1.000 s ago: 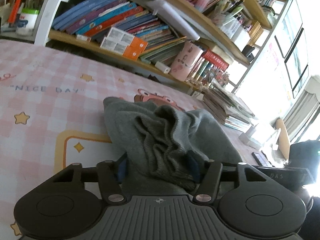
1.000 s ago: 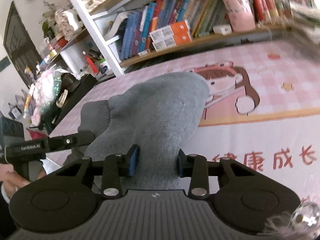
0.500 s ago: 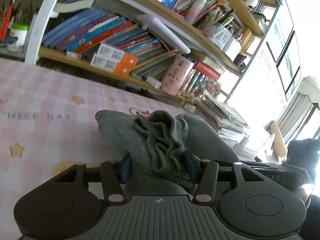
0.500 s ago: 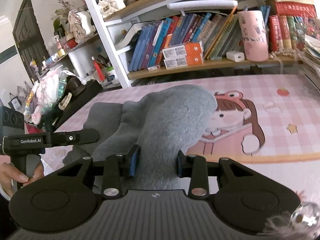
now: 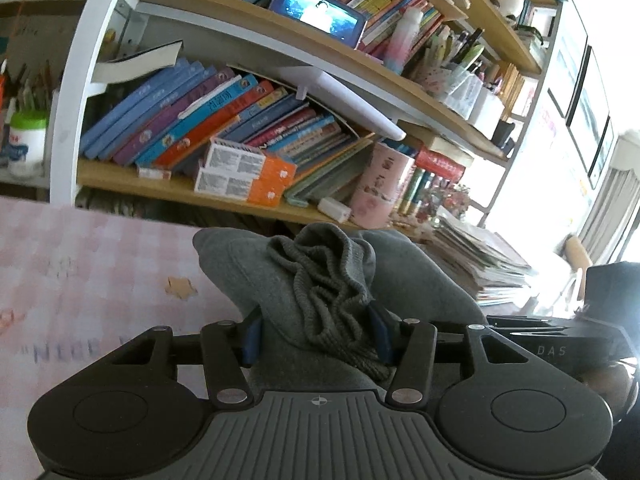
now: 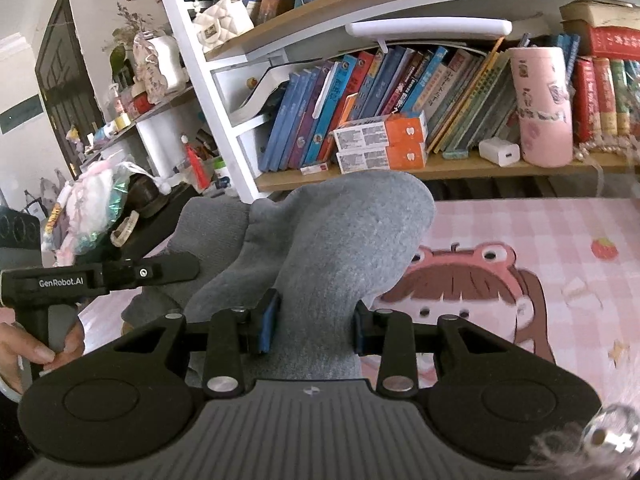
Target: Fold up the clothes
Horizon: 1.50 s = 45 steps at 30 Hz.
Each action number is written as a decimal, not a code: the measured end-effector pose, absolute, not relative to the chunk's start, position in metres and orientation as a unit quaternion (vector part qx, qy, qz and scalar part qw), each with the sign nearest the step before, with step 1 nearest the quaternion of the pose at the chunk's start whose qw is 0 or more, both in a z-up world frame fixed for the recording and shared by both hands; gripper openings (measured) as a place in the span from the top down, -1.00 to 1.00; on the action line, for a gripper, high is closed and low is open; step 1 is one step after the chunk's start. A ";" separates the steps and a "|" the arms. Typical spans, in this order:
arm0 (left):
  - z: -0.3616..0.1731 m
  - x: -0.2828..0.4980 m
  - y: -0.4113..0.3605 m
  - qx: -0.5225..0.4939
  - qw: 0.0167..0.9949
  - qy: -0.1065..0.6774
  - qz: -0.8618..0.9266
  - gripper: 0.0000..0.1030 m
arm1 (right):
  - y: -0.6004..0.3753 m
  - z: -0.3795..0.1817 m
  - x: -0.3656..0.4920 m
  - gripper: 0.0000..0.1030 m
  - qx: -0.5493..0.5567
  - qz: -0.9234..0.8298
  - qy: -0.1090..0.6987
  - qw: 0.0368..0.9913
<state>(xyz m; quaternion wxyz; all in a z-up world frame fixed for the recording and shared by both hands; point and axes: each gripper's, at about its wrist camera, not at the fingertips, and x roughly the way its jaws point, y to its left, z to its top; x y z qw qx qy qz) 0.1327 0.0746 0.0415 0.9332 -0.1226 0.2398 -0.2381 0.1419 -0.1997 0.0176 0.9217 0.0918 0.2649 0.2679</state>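
Left gripper [image 5: 316, 332]: clamped on the ribbed edge of the grey garment [image 5: 320, 280], as before.
Right gripper [image 6: 316, 326]: pinching the smooth grey fabric.
Change: garment lifted higher off the pink checked cloth [image 6: 540, 248]; the bookshelf [image 5: 180, 188] looms nearer.

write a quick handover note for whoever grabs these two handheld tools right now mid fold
Left tool: shut on the bunched ribbed-knit edge of the grey fleece garment.
Right tool: shut on a smooth fold of the same garment.
Garment: held up off the pink checked cartoon-print table mat, slung between both tools in front of the wooden bookshelf.
Done: both grips taken, cloth lifted.
Left: no neat fold shows yet; probably lay it flat on the mat, fold it over, then release.
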 end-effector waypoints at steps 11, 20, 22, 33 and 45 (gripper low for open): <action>0.032 0.206 0.070 -0.093 0.949 0.216 -0.210 0.04 | -0.189 0.009 0.225 0.36 0.074 0.259 0.246 0.931; 0.019 0.252 0.074 -0.103 0.947 0.232 -0.199 0.05 | -0.188 -0.005 0.275 0.36 0.080 0.258 0.243 0.932; 0.017 0.261 0.074 -0.102 0.947 0.234 -0.196 0.05 | -0.186 -0.006 0.283 0.36 0.076 0.254 0.241 0.934; -0.003 0.297 0.081 -0.124 0.945 0.247 -0.172 0.05 | -0.188 -0.029 0.319 0.36 0.102 0.245 0.255 0.930; -0.012 0.292 0.092 -0.145 0.949 0.244 -0.134 -0.46 | -0.198 -0.041 0.312 -0.56 0.106 0.196 0.263 0.939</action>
